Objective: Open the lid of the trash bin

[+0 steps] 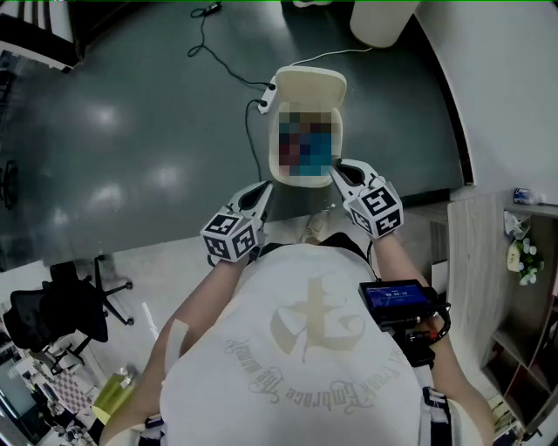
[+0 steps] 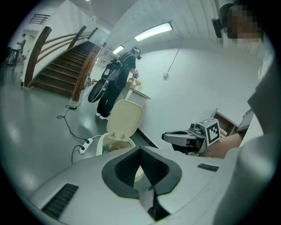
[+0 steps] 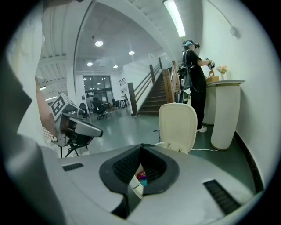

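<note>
Trash bin [image 1: 276, 152]: stands on the dark floor directly ahead of the person, its lid [image 1: 310, 87] raised and standing near upright on the hinge at the bin's far edge. Judged from this, the opening is done, or all but done.

Nearest to the person, at the bin's near rim: the left gripper [image 1: 261, 193] just short of the near-left corner, and the right gripper [image 1: 341, 171] at the near-right corner. Whether the right one touches the rim cannot be told. Each gripper's own view shows its jaws drawn together at the tips with nothing between them; only the bin's inside shows through the gap behind.

Beyond the bin, at its far-left side: a power strip [image 1: 266, 100] close against the lid, with a cable [image 1: 222, 57] running away across the floor. Farther off, behind and right of the bin: a pale column [image 1: 379, 22].

Likely hazards:
- Neither gripper holds the lid, so a knock to the rim could drop it shut.
- The right gripper is close to the rim, so a careless withdrawal might catch it and shift or tip the bin.
- If the bin slides backward, it could ride onto the power strip or drag the cable.
</note>
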The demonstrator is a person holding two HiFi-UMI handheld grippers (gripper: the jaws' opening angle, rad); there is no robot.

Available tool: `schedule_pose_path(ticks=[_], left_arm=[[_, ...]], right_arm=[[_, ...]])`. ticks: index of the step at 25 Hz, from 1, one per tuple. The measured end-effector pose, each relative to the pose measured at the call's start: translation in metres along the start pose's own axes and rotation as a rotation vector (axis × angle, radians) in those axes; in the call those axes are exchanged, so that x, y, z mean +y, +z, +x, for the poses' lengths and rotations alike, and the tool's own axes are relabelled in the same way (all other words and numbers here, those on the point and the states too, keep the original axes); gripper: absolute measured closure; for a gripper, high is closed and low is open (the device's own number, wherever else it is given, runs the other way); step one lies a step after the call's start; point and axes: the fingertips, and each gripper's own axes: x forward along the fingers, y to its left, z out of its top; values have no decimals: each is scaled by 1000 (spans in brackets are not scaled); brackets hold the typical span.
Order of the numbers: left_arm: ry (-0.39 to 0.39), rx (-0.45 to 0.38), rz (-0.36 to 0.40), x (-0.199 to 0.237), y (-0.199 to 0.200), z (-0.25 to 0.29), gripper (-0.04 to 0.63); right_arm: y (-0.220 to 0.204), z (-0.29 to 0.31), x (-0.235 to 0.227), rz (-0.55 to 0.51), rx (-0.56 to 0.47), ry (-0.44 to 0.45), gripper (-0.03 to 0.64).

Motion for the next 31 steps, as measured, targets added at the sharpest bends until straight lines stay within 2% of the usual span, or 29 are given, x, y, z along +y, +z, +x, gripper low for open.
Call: schedule_pose_path(ticks=[9,14,19,31], left_arm=[[-56,4,57,-27,18,19,586],[-70,19,81,-41,20,32,586],[-65,18,90,-50,22,42,586],[-30,12,62,-54,15,43,586]], right_arm=[[6,-42,-13,52,-87,-32,614],[-2,-61,-24,68,-103,-50,614],[-14,-73,-36,91,-106,-69,614],[-16,-75,-39,91,-115,-37,614]])
